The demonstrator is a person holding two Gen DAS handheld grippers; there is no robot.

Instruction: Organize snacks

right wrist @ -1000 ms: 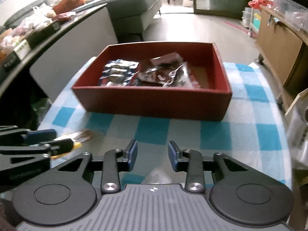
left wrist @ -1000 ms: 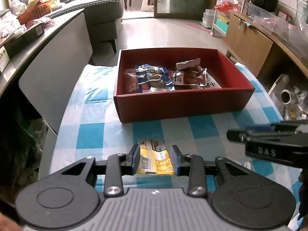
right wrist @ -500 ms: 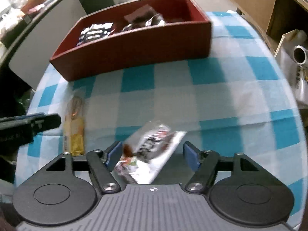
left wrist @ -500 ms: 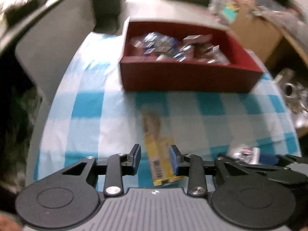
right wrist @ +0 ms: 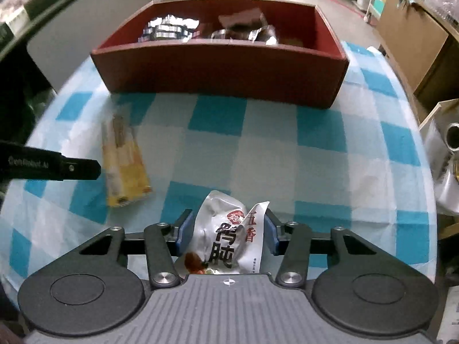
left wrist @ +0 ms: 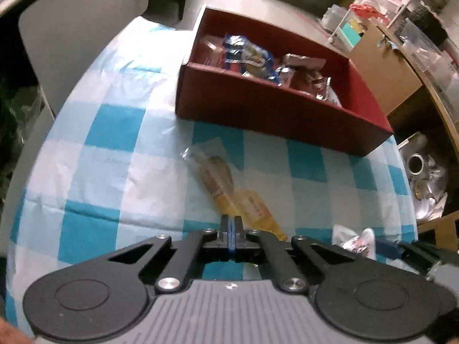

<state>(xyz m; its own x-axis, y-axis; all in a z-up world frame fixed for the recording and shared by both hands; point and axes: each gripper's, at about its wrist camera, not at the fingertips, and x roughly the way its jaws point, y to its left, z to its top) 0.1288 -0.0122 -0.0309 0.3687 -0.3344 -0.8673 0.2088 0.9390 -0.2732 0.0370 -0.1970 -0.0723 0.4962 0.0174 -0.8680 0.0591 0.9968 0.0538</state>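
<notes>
The likeliest slip I can see is on the left: the left gripper (left wrist: 231, 226) is clenched tight, its pads meeting at the near left edge of the yellow packet (left wrist: 249, 209), and from this angle I can't tell whether they have nipped the wrapper's edge or closed on nothing. If nothing, a lift would leave that packet on the checked cloth (right wrist: 315, 172); if only a sliver of film, the long packet could swing and drop short of the red box (right wrist: 218, 68). On the right, the right gripper (right wrist: 226, 235) has just been closing and grasps the white packet (right wrist: 221, 218) across its width. The bag buckles between the pads, so a harder squeeze might crush what's inside, and slick foil could slide out on the way over the box's tall near wall. The white packet is glossy and puffy, creased down the middle, with bold dark characters and a red seal. The yellow one, flat and slim with a clear end, lies at ten o'clock from it. The box sits at twelve o'clock, well apart from both, already holding several shiny wrapped snacks (left wrist: 249, 57).
</notes>
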